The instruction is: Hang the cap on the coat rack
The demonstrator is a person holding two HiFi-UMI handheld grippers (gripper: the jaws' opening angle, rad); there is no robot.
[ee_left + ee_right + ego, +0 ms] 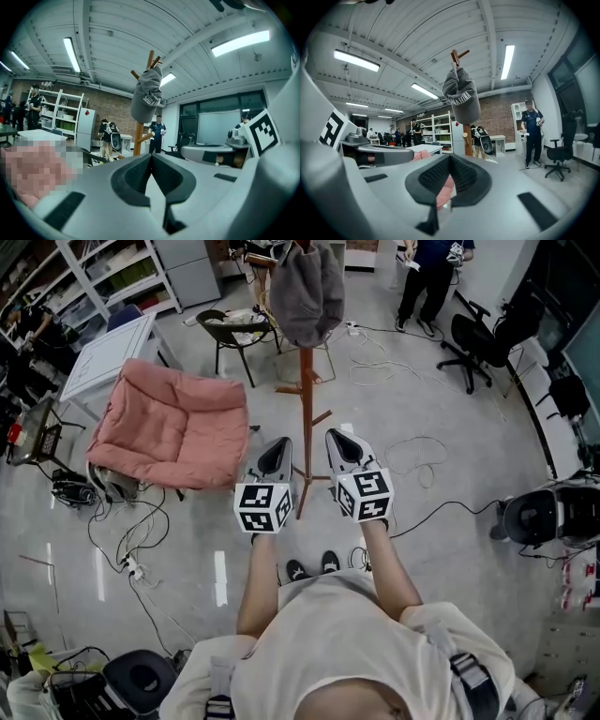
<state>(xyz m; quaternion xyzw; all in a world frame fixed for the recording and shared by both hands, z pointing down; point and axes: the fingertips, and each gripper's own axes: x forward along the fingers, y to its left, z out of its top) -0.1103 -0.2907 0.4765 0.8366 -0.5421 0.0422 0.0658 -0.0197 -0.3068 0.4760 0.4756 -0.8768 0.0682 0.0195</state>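
Workshop floor | cap (307, 289) is hanging on coat rack (306, 418) ahead | so left gripper (276, 456), right gripper (343, 446) are hovering pressed together, empty.

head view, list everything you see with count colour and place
cap: 1, grey, hanging on top of the coat rack
coat rack: 1, brown wood, floor centre
lounge chair: 1, pink, left of the rack
office chair: 1, black, upper right
table: 1, white, upper left
cables: several, black and white, across the floor
bystander: 1, dark clothes, top right
left gripper: 1, grey, shut, empty, left of the rack's pole
right gripper: 1, grey, shut, empty, right of the pole
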